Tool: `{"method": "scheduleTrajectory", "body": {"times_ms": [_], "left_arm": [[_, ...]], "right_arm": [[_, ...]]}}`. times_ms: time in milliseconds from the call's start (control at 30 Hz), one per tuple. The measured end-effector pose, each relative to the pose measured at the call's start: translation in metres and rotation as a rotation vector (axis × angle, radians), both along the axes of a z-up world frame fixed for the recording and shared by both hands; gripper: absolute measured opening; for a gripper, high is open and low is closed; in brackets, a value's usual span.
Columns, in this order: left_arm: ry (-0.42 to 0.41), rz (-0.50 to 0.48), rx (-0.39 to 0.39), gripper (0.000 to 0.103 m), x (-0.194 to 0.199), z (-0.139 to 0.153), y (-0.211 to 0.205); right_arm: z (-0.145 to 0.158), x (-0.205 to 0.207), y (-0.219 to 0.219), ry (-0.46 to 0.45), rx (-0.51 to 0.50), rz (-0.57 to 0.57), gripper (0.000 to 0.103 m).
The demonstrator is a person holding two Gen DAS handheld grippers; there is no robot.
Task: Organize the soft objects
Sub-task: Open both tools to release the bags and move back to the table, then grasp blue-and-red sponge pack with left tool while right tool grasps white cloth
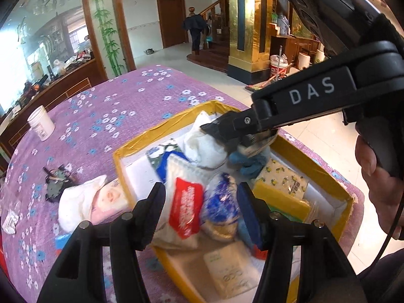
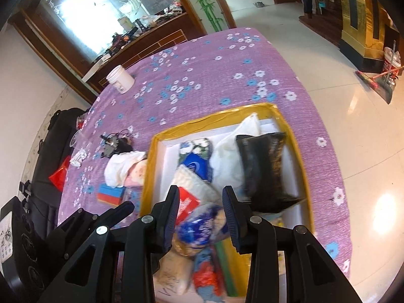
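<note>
This is a lived-in home, seen from its large open hall. A table wears a purple flowered cloth, and a pale tiled floor runs to a brown wooden door and a wooden staircase with a banister. A wall painting of green bamboo sits beside a cluttered wooden sideboard. A gold-clad pillar, a broom and a bucket stand on the floor.
</note>
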State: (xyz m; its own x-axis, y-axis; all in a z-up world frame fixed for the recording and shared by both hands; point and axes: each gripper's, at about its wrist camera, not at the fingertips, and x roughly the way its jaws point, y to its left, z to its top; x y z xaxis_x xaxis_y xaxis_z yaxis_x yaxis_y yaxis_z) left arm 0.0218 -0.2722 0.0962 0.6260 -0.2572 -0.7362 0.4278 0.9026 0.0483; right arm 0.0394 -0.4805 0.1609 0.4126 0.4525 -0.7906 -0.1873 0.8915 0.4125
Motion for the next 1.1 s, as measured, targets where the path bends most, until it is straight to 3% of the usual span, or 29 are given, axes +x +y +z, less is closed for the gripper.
{"method": "scheduleTrajectory", "body": {"times_ms": [233, 433, 733, 867, 1100], "left_arm": [[0.003, 0.089, -0.035, 0.058, -0.008, 0.005, 0.048], [0.017, 0.203, -0.072, 0.067, -0.012, 0.004, 0.107], [0.129, 0.394, -0.121, 0.067, 0.019, -0.030, 0.226], [0.188, 0.351, -0.162, 0.067, 0.051, -0.050, 0.247], [0.311, 0.156, -0.191, 0.067, 0.079, -0.077, 0.235]], "right_arm": [[0.001, -0.006, 0.032, 0.008, 0.007, 0.049, 0.038], [0.001, -0.015, 0.062, 0.017, 0.006, 0.100, 0.038], [-0.009, -0.033, 0.089, 0.053, -0.006, 0.137, 0.039], [-0.015, -0.039, 0.087, 0.075, -0.013, 0.107, 0.039], [-0.020, -0.042, 0.080, 0.107, -0.010, 0.047, 0.039]]}}
